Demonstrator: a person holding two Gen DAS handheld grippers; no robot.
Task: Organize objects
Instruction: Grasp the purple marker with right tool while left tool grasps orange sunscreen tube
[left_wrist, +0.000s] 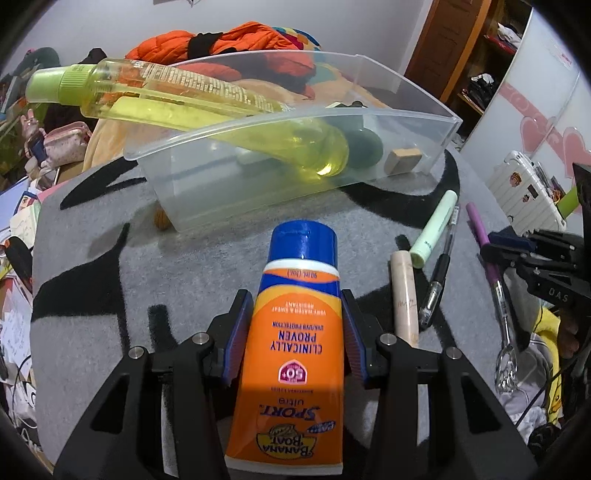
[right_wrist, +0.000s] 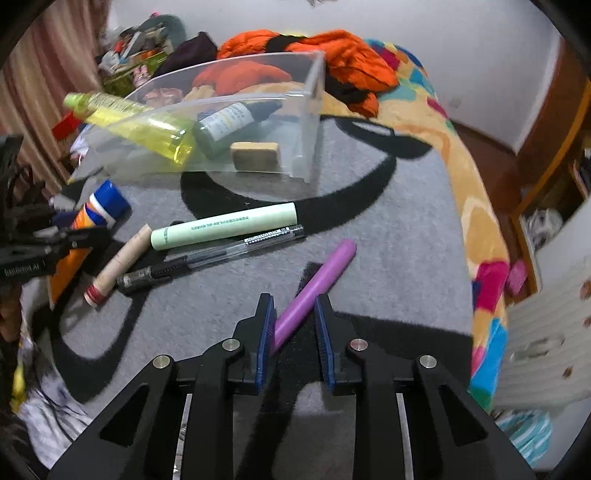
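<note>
Between the blue pads of the left gripper (left_wrist: 297, 332) an orange sunscreen tube (left_wrist: 291, 354) is clamped at mid-body, blue cap pointing away toward the clear plastic bin (left_wrist: 424, 110); the pads press both flanks, so the tube is judged held and ready for carrying to the bin. Just to the right, on the grey rug with black markings (right_wrist: 388, 229), a purple pen (right_wrist: 317, 284) lies slantwise with its near end between the narrowed jaws of the right gripper (right_wrist: 293, 325). The left pad appears to touch the barrel, a sliver of gap shows at the right pad, so a firm grip cannot be confirmed; no lift is seen. Pinching a slanted pen near one end is judged likely to let it swivel. Left of the pen, loose items are laid in a rough row: a pale green tube (right_wrist: 225, 225), a clear-barrelled black pen (right_wrist: 210, 256) just beside it, and a beige cosmetic stick (right_wrist: 118, 264), all still to be sorted. Farther off, the bin already holds a yellow spray bottle (left_wrist: 207, 107) propped over the rim with its green cap outside, being too long to lie flat, a dark green bottle (right_wrist: 225, 125) and a tan block (right_wrist: 255, 157). Beyond, an orange jacket (right_wrist: 332, 51) is heaped on a patterned blanket.
</note>
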